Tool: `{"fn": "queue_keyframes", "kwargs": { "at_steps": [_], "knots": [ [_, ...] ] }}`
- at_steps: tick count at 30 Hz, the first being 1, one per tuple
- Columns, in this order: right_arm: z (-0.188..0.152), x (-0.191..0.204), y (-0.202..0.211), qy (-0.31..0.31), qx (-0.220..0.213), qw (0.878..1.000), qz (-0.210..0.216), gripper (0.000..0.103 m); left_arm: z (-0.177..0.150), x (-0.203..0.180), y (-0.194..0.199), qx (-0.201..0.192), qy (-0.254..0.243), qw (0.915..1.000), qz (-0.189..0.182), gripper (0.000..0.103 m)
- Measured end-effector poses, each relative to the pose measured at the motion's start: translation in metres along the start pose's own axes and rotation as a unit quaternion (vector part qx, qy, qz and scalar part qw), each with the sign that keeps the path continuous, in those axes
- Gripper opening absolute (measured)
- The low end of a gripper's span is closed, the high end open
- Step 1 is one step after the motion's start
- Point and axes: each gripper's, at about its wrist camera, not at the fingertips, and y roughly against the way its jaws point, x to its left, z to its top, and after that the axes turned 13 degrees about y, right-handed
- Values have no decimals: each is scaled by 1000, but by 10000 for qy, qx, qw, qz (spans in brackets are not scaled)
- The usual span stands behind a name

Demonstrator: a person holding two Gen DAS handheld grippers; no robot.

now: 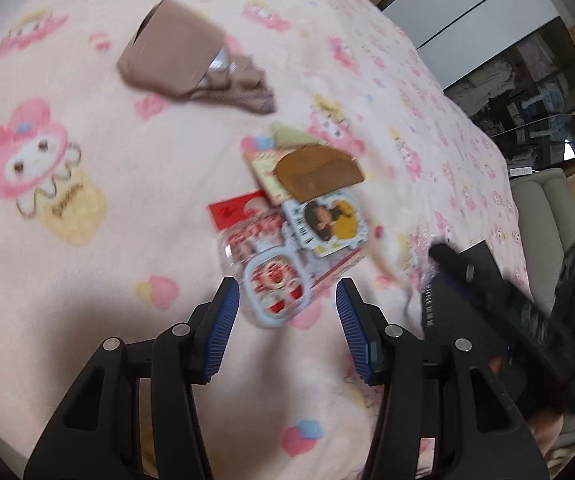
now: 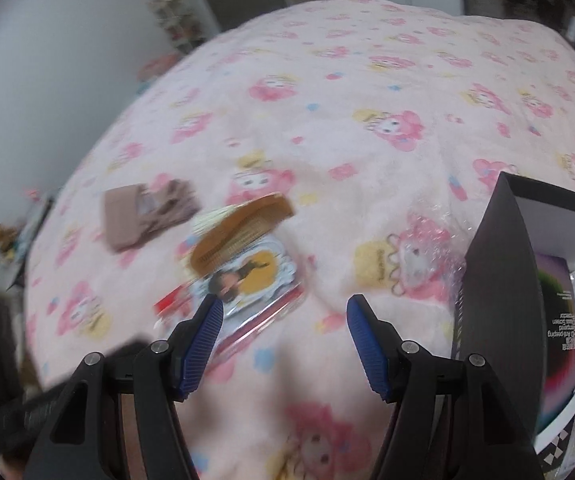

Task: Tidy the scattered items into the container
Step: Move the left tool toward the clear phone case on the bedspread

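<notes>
A small pile of items lies on the pink cartoon-print blanket [image 1: 87,240]. It holds a wooden comb [image 1: 319,174], a card with a cartoon figure [image 1: 327,224], a red pack [image 1: 235,210] and a light-blue framed pack [image 1: 275,280]. My left gripper [image 1: 287,294] hovers open just above the near end of the pile, with nothing between its pads. My right gripper [image 2: 285,308] is open and holds nothing, to the right of the comb [image 2: 243,232] and the card [image 2: 251,276]. The black box [image 2: 503,280] stands open at the right with printed items inside.
A brown folded cloth [image 1: 175,60] [image 2: 147,216] lies farther back on the blanket. Clear bubble plastic [image 2: 427,248] lies next to the box. Dark blurred shapes [image 1: 507,300] fill the right edge of the left wrist view. Furniture stands beyond the bed edge.
</notes>
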Motion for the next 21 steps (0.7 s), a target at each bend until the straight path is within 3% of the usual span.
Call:
{"fn": "queue_keyframes", "kwargs": {
  "at_steps": [6, 9, 12, 16, 21],
  "knots": [
    [17, -23, -43, -569, -56, 9980, -284, 61, 7, 5, -26, 215, 133, 9997, -24, 51],
    [20, -30, -60, -805, 9, 9967, -48, 61, 13, 9, -33, 222, 226, 9995, 18, 51],
    [26, -24, -75, -574, 86, 9982, 145, 61, 20, 11, -35, 223, 283, 9994, -5, 51],
    [21, -10, -105, -364, 659, 9946, 713, 62, 24, 11, -38, 285, 291, 9992, -57, 51],
    [1, 4, -82, -221, 346, 9961, 782, 59, 25, 16, -21, 192, 359, 9987, -301, 53]
  ]
}}
